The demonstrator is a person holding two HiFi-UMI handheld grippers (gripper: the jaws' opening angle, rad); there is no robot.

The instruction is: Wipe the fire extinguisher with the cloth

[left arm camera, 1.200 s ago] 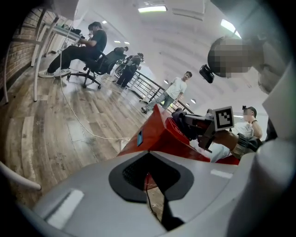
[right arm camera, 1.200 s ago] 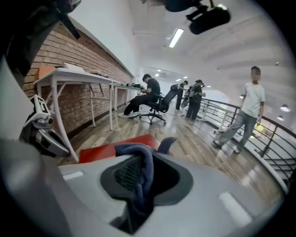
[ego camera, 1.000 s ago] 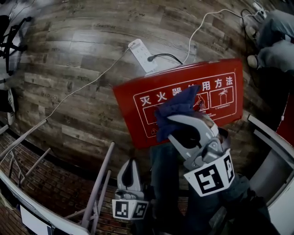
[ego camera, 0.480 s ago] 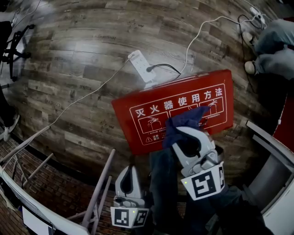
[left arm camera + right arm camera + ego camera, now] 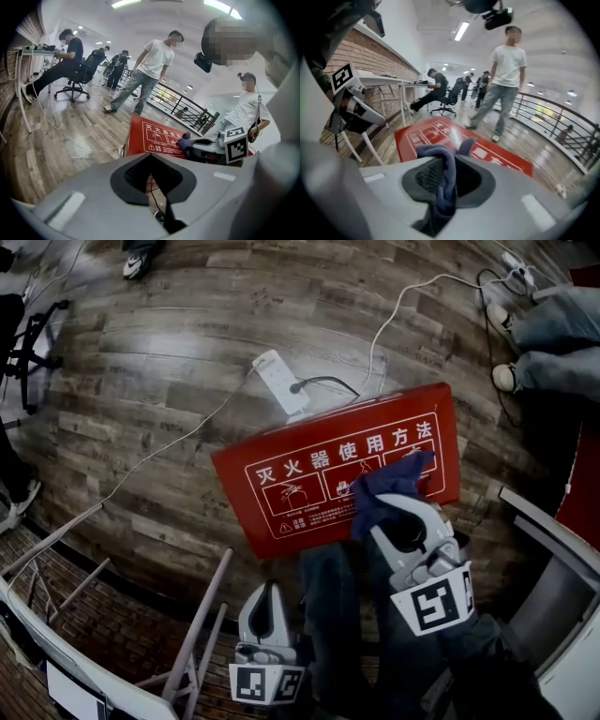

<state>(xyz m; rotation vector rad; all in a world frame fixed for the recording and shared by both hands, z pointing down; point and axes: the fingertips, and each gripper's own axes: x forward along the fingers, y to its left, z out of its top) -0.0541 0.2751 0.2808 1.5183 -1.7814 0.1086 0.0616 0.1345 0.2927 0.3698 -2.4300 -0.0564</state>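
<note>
- On the wooden floor (image 5: 159, 352) right in front of the person lies the red fire extinguisher box (image 5: 281, 486), flat, with its printed white panel facing up.
- Its long axis runs across the person's front in the head view, from low at the left to a little higher at the right.
- The blue cloth (image 5: 392, 482) rests on the right part of that face, close to the box's near long edge.
- The right gripper (image 5: 398, 507) has its jaws clamped on the cloth. In the right gripper view the fabric is bunched between the pads and spills forward over the red surface.
- From this gripper most of the face stretches away to the left along the long axis, so I judge the coming stroke to be a sweep that way.
- The left gripper (image 5: 268, 589) hangs by the person's legs, short of the box's near edge. Its jaws are together with nothing between them, so the right hand is clearly the nearer one.
- Beyond the far edge a white power strip (image 5: 279, 381) sits just beside the box, and a white cable (image 5: 389, 310) trails off across the floor.
</note>
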